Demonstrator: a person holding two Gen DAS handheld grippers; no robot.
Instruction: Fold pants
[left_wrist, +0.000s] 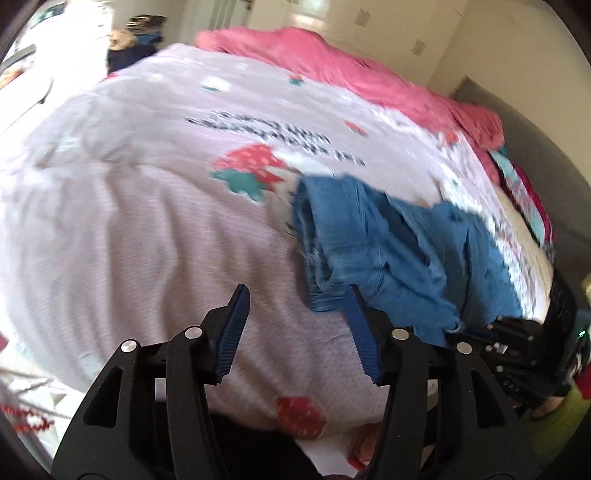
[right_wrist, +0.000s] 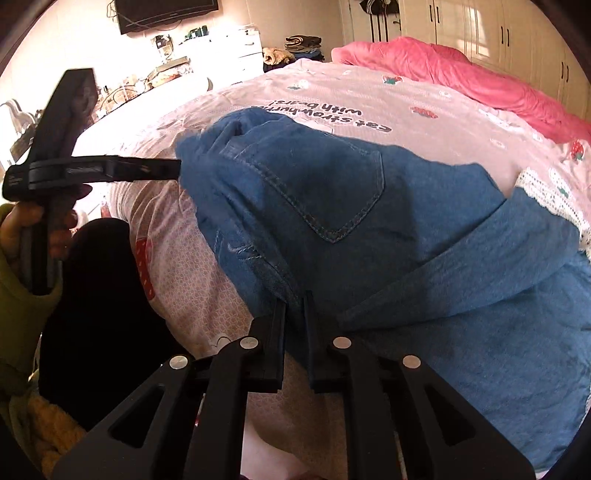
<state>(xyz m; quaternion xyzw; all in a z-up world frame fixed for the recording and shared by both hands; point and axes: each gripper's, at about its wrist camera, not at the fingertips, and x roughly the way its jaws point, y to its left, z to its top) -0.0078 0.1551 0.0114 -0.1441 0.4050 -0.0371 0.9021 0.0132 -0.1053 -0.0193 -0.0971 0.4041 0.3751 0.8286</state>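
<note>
The right gripper (right_wrist: 294, 314), nearest the lens, is clamped on a seam edge of the blue denim pants (right_wrist: 332, 206), its jaws nearly together with the cloth pinched between them; the left gripper (left_wrist: 295, 317) stands released, jaws apart over bare sheet, nothing between them, its right finger just beside the pants' frayed hem.

The bed (left_wrist: 129, 206) fills both views, its pale pink strawberry-print sheet wrinkled but unoccupied on the left side; the pants lie bunched on the near right part of it, back pocket (right_wrist: 332, 192) upward, a leg running off to the right; a pink quilt (right_wrist: 461, 70) is heaped along the far edge, well apart from the work.

By my reading the step is an early one: the garment is gathered, not yet laid flat, and one hand holds while the other has let go; the next move likely calls for the left gripper to take a fresh hold near the waistband or hem and draw the cloth leftward.

The near bed edge lies close under both grippers; the room for spreading is to the left and beyond.
</note>
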